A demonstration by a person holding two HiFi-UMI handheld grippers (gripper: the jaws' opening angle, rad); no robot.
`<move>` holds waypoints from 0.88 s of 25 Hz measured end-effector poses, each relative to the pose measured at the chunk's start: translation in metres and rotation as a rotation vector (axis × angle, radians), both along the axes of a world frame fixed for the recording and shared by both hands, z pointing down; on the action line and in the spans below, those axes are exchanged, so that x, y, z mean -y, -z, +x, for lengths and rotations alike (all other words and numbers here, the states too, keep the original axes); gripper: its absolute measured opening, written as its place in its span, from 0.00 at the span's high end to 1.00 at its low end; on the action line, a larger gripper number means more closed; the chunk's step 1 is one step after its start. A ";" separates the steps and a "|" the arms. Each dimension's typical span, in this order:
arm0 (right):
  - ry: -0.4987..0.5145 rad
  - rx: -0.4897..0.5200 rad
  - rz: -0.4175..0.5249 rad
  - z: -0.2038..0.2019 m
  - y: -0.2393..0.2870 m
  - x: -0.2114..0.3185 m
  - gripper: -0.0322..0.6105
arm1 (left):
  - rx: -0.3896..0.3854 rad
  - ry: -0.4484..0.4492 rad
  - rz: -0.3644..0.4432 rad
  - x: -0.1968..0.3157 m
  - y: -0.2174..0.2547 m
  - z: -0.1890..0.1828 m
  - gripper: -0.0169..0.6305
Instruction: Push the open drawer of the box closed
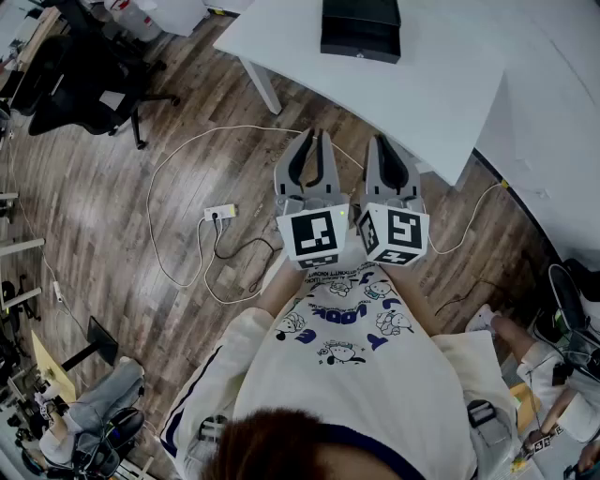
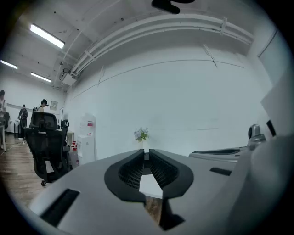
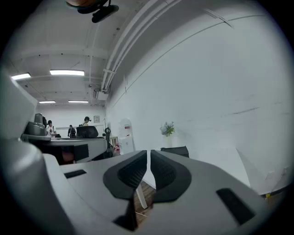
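Observation:
A black box (image 1: 361, 21) stands on the white table (image 1: 431, 103) at the top of the head view, its drawer (image 1: 360, 49) sticking out a little toward me. In the right gripper view the box (image 3: 175, 151) shows small, just past the jaws. Both grippers are held side by side close to my chest, over the wooden floor and well short of the table. The left gripper (image 1: 314, 139) (image 2: 146, 153) is shut with nothing in it. Beside it, the right gripper (image 1: 380, 142) (image 3: 149, 155) is also shut and holds nothing.
A black office chair (image 1: 84, 70) stands at the far left. A power strip (image 1: 220, 213) and white cables lie on the floor below the grippers. The table's leg (image 1: 262, 84) slants down at its left corner. Another person's legs (image 1: 548, 370) are at the lower right.

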State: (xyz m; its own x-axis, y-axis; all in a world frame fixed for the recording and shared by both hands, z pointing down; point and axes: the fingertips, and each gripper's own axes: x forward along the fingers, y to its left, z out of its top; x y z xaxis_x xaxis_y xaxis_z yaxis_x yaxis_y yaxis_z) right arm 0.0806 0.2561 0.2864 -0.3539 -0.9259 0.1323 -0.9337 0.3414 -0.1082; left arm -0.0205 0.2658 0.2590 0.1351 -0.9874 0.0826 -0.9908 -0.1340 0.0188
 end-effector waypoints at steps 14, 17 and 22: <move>0.033 0.018 0.000 0.005 -0.004 0.026 0.88 | 0.018 0.025 -0.014 0.025 -0.007 0.009 0.91; 0.045 0.021 -0.010 0.009 -0.008 0.033 0.88 | 0.017 0.046 -0.026 0.032 -0.013 0.010 0.91; 0.064 0.026 -0.033 0.013 -0.016 0.046 0.88 | 0.012 0.083 -0.044 0.042 -0.020 0.011 0.91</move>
State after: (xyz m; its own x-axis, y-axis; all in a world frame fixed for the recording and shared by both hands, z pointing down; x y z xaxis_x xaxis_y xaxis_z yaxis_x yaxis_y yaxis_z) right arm 0.0941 0.2102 0.3021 -0.4161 -0.8965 0.1525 -0.9067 0.3963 -0.1442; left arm -0.0099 0.2240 0.2789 0.0520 -0.9905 0.1270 -0.9986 -0.0510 0.0112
